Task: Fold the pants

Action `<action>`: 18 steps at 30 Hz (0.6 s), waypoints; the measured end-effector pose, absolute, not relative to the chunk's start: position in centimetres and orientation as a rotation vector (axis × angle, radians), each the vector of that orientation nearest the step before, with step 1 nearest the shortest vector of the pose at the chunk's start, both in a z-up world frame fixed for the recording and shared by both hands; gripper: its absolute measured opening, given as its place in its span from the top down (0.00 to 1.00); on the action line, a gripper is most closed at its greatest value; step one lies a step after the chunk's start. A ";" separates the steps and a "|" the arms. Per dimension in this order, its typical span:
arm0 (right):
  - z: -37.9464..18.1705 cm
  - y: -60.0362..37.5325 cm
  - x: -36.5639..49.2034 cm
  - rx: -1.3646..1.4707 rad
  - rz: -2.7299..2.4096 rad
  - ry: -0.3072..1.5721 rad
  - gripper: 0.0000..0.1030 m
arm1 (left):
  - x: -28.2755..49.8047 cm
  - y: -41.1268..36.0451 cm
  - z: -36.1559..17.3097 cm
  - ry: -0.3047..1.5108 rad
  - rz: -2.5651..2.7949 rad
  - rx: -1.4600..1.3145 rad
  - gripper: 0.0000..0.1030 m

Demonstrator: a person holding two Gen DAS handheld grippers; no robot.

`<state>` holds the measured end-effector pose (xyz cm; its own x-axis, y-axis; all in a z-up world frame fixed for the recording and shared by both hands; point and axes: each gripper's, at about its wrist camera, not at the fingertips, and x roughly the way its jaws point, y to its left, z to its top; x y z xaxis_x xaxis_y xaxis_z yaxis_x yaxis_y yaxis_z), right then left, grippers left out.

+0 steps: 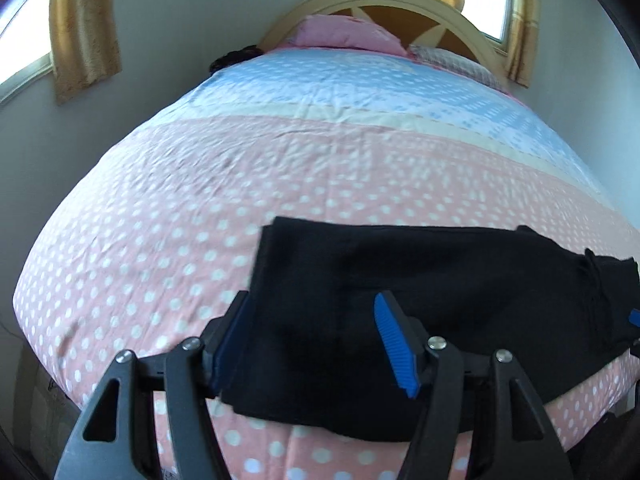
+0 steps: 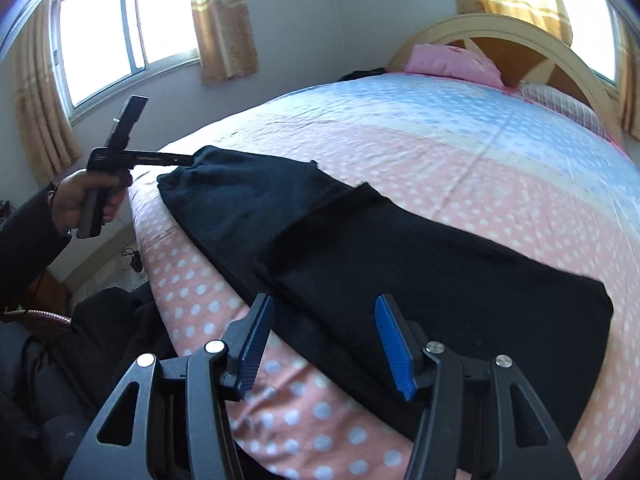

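Black pants (image 1: 440, 272) lie folded lengthwise on the pink dotted bedsheet (image 1: 160, 220), close to the bed's near edge. My left gripper (image 1: 312, 296) hovers open over their left end, and its blue pads (image 1: 394, 344) press on nothing. In the right wrist view the pants (image 2: 360, 248) run from the far left to the near right. My right gripper (image 2: 324, 300) is open above their near part with nothing between its fingers. A hand (image 2: 88, 196) holds the left gripper (image 2: 176, 159) at the pants' far end. The right gripper's blue tip (image 1: 634, 316) shows at the frame's right edge.
A pink pillow (image 2: 452, 60) and a patterned pillow (image 2: 560, 104) lie against the curved headboard (image 2: 500, 28). Windows with yellow curtains (image 2: 224, 20) are in the walls. Dark cloth (image 2: 100, 320) is heaped beside the bed's near edge. The bedsheet beyond the pants is bare.
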<state>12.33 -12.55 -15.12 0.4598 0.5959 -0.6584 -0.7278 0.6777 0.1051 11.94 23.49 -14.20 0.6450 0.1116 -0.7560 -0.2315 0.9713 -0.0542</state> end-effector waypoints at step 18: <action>-16.5 -11.0 12.8 -0.162 0.823 0.725 0.46 | 11.8 25.4 -16.3 0.856 0.122 -0.304 0.46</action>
<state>12.80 -11.00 -16.55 0.4573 0.6116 -0.6456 -0.7174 0.6828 0.1386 11.81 25.41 -16.31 0.6513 -0.0157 -0.7587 -0.2273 0.9499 -0.2147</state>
